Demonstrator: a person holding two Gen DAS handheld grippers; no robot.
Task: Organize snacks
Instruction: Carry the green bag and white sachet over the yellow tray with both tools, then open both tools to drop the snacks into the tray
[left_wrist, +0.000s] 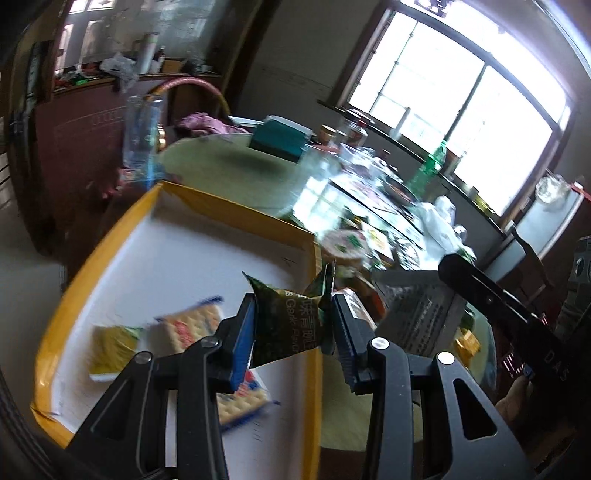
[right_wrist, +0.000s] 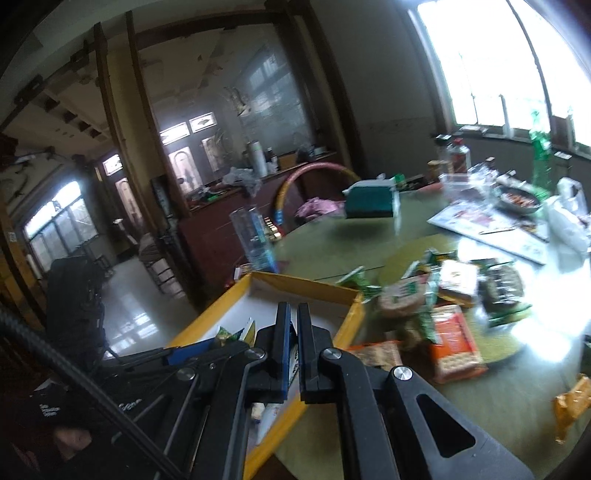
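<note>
My left gripper (left_wrist: 293, 325) is shut on a dark green snack packet (left_wrist: 286, 325) and holds it above the right part of a yellow-rimmed white tray (left_wrist: 177, 243). In the tray lie a yellow-green packet (left_wrist: 112, 347) and two cracker packs (left_wrist: 192, 325). My right gripper (right_wrist: 293, 332) is shut with nothing between its pads, above the same tray (right_wrist: 314, 286). A pile of loose snacks (right_wrist: 443, 295) lies on the green table (right_wrist: 369, 236) right of the tray. The left gripper holding its packet (right_wrist: 227, 336) shows at the tray's left.
A clear tumbler (right_wrist: 253, 236) stands behind the tray at the table edge. A teal box (right_wrist: 369, 201), a green bottle (right_wrist: 541, 155), jars, dishes and a white bag (right_wrist: 569, 218) crowd the far side. An orange packet (right_wrist: 570, 406) lies at the right.
</note>
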